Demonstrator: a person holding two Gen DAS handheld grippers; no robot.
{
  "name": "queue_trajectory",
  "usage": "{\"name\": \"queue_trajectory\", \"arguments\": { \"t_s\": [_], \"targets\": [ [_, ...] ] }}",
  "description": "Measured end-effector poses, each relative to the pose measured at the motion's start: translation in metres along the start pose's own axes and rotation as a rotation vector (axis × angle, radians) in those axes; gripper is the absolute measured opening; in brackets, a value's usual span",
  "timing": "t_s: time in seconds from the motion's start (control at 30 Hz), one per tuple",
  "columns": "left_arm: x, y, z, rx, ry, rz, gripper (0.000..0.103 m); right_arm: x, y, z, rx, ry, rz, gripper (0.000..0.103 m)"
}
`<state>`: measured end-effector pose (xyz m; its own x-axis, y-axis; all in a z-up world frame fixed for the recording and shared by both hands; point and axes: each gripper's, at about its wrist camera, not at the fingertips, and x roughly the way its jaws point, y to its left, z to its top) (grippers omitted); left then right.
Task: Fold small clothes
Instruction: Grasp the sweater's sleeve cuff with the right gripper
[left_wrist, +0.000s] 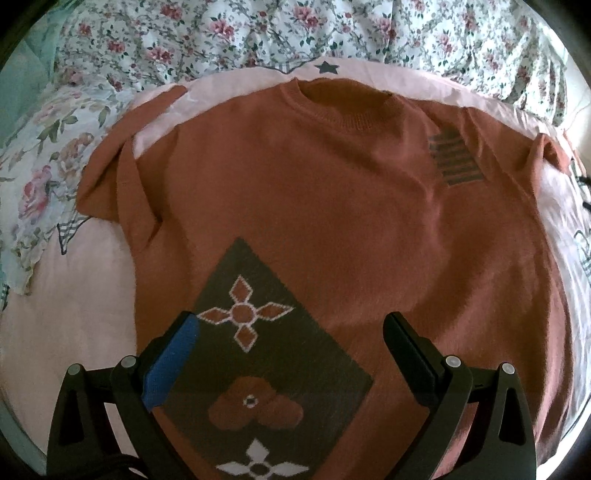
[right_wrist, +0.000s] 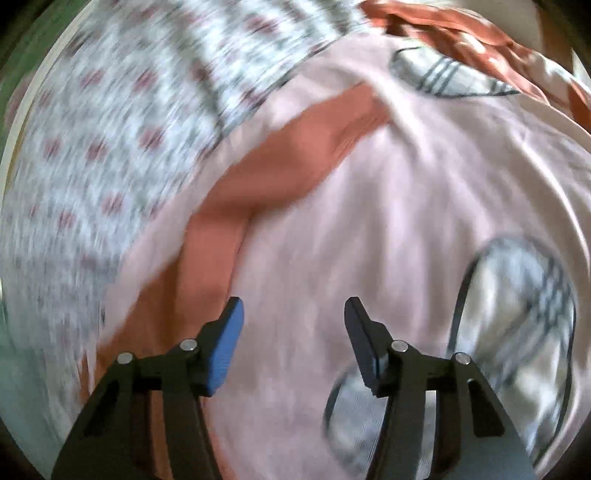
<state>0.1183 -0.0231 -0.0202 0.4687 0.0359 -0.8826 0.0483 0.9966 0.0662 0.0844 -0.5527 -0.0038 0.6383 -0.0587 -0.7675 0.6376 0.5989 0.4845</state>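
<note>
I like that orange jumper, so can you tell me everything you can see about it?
The orange jumper looks knitted, with a ribbed round neck at the far end. It lies spread flat, front up, on a pink sheet. Low on its front is a dark diamond patch with flower shapes, and near one shoulder a small striped patch. One short sleeve is crumpled. The left gripper hovers over it, jaws open.

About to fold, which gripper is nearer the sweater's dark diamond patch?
Left. The left gripper hangs open right over the dark diamond patch of the orange sweater; the right gripper is open beside a sleeve.
</note>
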Motion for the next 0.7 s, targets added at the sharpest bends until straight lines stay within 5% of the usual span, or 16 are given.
{"name": "queue_trajectory", "arguments": {
  "t_s": [0.33,0.43,0.47,0.7],
  "targets": [
    [0.035,-0.029,0.013,0.019,0.097,0.030,0.100,0.074,-0.047,0.092,0.238,-0.046,0.013,0.056],
    [0.043,-0.036,0.021,0.010,0.109,0.014,0.100,0.070,-0.050,0.101,0.219,-0.076,-0.022,0.027],
    [0.044,-0.039,0.025,0.006,0.101,-0.001,0.100,0.065,-0.046,0.101,0.206,-0.086,-0.011,0.008],
    [0.044,-0.043,0.035,0.024,0.083,-0.037,0.100,0.012,0.014,0.088,-0.044,-0.155,0.031,0.007]
  ]
}}
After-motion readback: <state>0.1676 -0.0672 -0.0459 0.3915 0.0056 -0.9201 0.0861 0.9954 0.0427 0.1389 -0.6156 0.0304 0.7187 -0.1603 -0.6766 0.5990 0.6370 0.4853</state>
